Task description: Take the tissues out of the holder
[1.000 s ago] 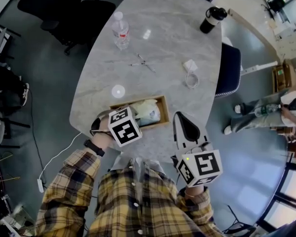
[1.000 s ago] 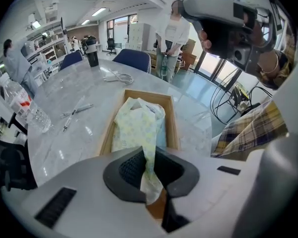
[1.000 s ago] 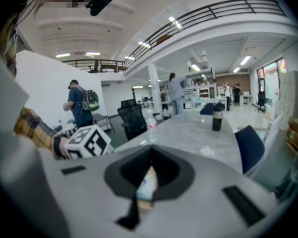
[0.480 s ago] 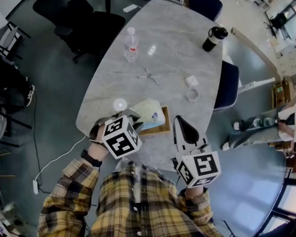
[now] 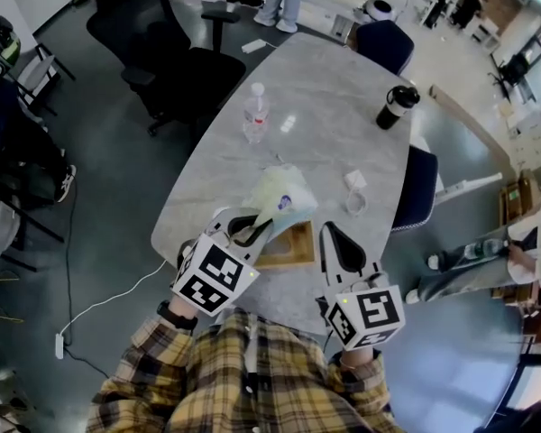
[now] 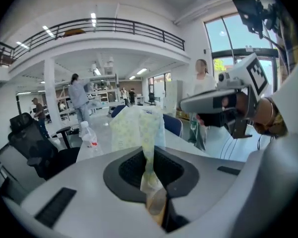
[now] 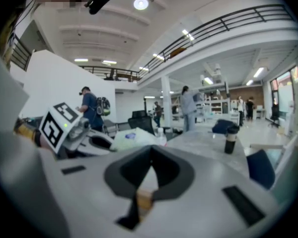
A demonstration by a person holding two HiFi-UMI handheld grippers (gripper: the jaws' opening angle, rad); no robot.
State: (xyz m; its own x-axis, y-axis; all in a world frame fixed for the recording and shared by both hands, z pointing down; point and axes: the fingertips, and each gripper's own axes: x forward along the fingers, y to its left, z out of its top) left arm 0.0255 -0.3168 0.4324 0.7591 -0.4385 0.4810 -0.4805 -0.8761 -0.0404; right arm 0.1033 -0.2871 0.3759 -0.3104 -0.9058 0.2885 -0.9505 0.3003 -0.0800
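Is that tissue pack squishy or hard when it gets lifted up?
Probably squishy: the tissue pack bunches where the left gripper pinches its wrapper. Likely light too, hanging from one pinched edge. It may swing.

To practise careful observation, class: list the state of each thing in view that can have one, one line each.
Left hand-held gripper, shut on tissue pack.
Right hand-held gripper, shut, empty.
Tissue pack, out of the holder, held in the air.
Holder, on the table, visible part empty.
Bottle, upright, capped.
Tumbler, upright, lid on.
Cable, coiled, lying flat.
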